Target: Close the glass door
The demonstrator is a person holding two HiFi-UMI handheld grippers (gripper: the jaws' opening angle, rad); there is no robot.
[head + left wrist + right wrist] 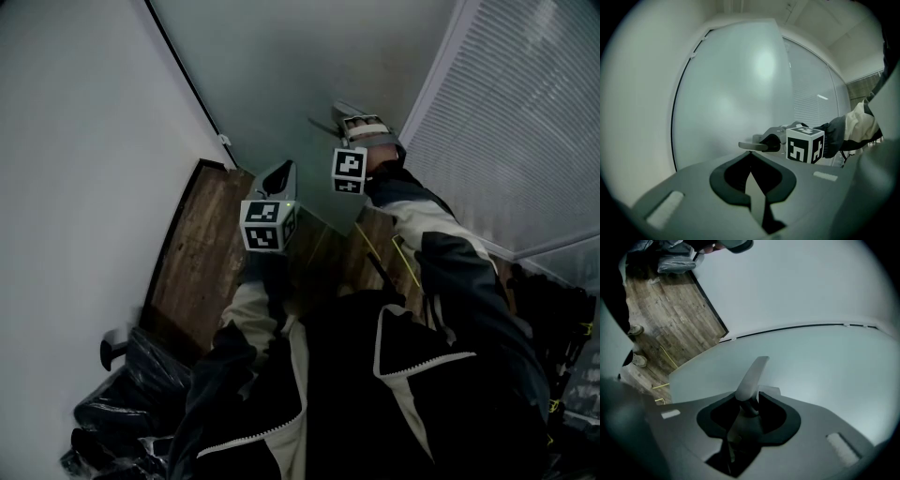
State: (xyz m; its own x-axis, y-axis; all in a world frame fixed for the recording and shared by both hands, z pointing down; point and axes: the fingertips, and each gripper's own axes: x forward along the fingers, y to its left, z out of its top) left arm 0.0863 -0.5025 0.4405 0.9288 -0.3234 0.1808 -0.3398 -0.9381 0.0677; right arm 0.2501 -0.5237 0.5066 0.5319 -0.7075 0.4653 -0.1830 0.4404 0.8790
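Observation:
The frosted glass door [281, 66] fills the space ahead, its pane [825, 366] also broad in the right gripper view. Its grey lever handle [752, 376] sticks out between the jaws of my right gripper [751, 401], which is shut on it. From the head view, my right gripper [349, 120] is stretched forward at the handle [323, 122]. The left gripper view shows that same handle [752, 146] from the side. My left gripper [279, 178] hangs lower and to the left, off the door, its jaws [750, 171] together with nothing held.
A white wall [75, 141] runs along the left, met by the door's black edge strip [187, 84]. Slatted blinds [525, 122] cover the right side. Dark plastic bags [141, 394] lie on the wooden floor [197, 253] at lower left, and a yellow cable [403, 258] lies near my feet.

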